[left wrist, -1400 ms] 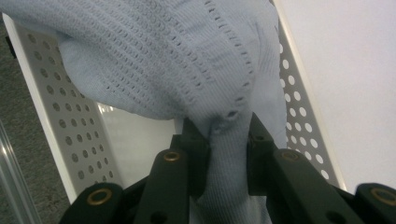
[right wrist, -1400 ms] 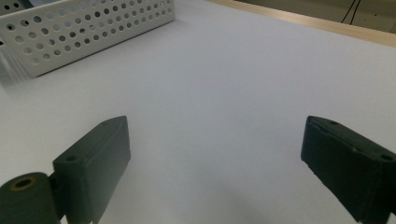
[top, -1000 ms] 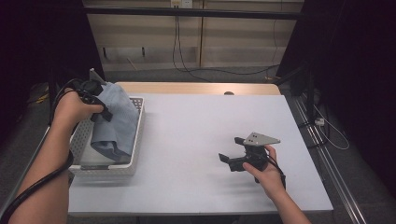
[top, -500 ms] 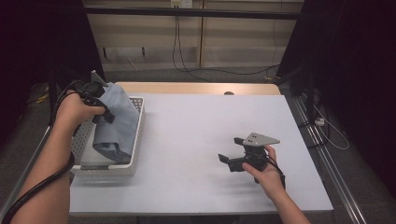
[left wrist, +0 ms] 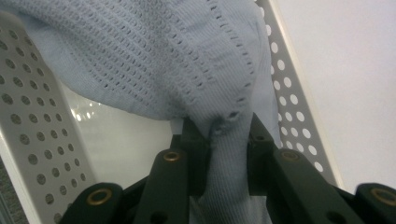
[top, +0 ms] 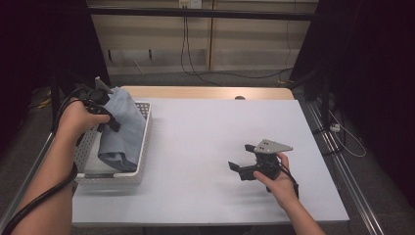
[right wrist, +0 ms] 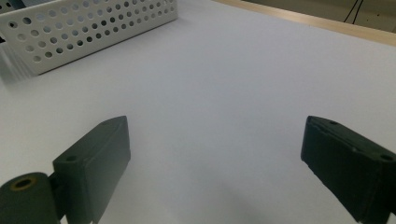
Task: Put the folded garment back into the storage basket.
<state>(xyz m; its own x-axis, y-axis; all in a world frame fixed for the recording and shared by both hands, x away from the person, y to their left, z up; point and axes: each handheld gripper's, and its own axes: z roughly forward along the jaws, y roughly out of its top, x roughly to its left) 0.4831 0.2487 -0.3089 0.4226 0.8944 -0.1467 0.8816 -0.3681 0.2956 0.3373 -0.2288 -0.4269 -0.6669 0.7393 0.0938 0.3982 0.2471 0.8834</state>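
Observation:
A light blue knitted cloth (top: pixel 121 128) hangs over the white perforated basket (top: pixel 145 147) at the table's left. My left gripper (top: pixel 108 117) is shut on the cloth's upper part and holds it above the basket. In the left gripper view the blue cloth (left wrist: pixel 187 65) is pinched between the two black jaws of the left gripper (left wrist: pixel 224 140), with the basket's wall (left wrist: pixel 289 98) beneath. My right gripper (top: pixel 241 166) rests low over the white table at the right, open, nothing between its jaws. In the right gripper view the right gripper (right wrist: pixel 215 163) stands wide over bare table.
The basket (right wrist: pixel 88 28) stands far off in the right gripper view. The white table (top: pixel 215 132) has a wooden strip (top: pixel 205 92) along its far edge. Cables (top: pixel 205 68) lie on the floor behind. A dark frame rail (top: pixel 337 161) runs along the table's right side.

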